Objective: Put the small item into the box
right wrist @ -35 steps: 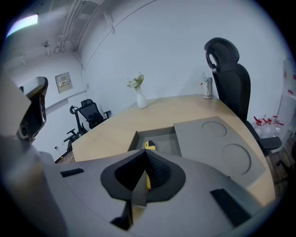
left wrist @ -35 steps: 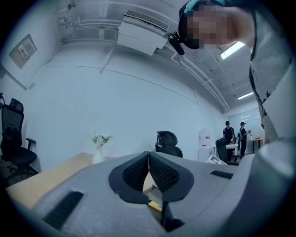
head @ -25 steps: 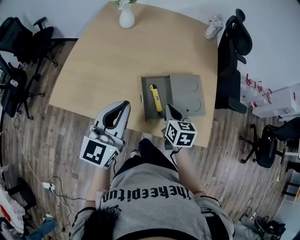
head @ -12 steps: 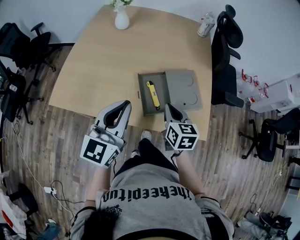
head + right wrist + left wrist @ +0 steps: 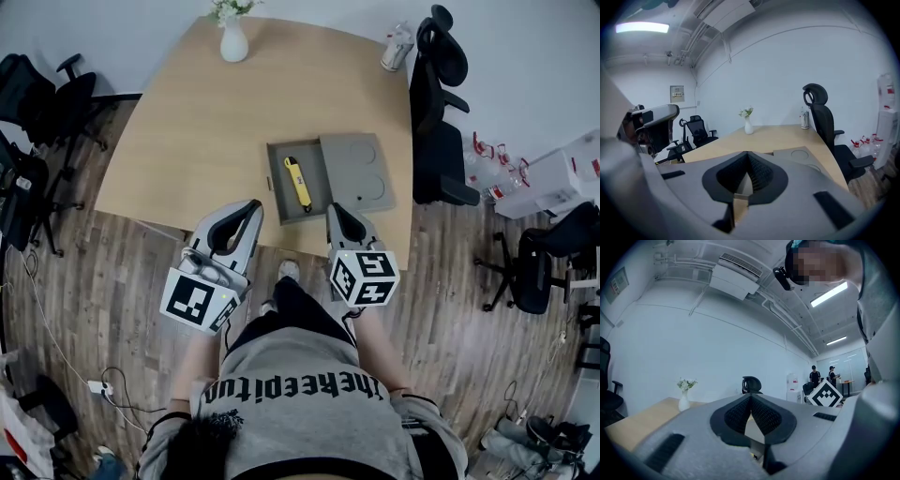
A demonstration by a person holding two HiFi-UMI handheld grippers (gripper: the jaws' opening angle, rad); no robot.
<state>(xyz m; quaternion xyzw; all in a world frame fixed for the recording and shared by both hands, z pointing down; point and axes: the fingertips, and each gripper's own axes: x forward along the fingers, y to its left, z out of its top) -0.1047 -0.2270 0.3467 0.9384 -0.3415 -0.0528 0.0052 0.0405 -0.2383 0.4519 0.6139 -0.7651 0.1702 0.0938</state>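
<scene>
A grey open box (image 5: pixel 277 184) lies on the wooden table (image 5: pixel 206 131) near its front edge, its lid (image 5: pixel 361 172) folded out to the right. A small yellow item (image 5: pixel 297 183) rests inside the box. My left gripper (image 5: pixel 251 208) hovers at the table's front edge, left of the box, jaws closed together on nothing. My right gripper (image 5: pixel 333 211) sits just in front of the box and lid, also shut and empty. In the left gripper view the left gripper (image 5: pixel 751 397) points across the table; in the right gripper view the right gripper (image 5: pixel 747 155) faces the lid (image 5: pixel 801 156).
A white vase with flowers (image 5: pixel 232 39) stands at the table's far edge and a bottle (image 5: pixel 397 45) at its far right corner. Black office chairs (image 5: pixel 439 112) flank the table on the right and left (image 5: pixel 37 103). Two people (image 5: pixel 822 376) stand far off.
Both grippers have kept their place in view while the table, box and item have shifted up and left in the head view. Both stay shut.
</scene>
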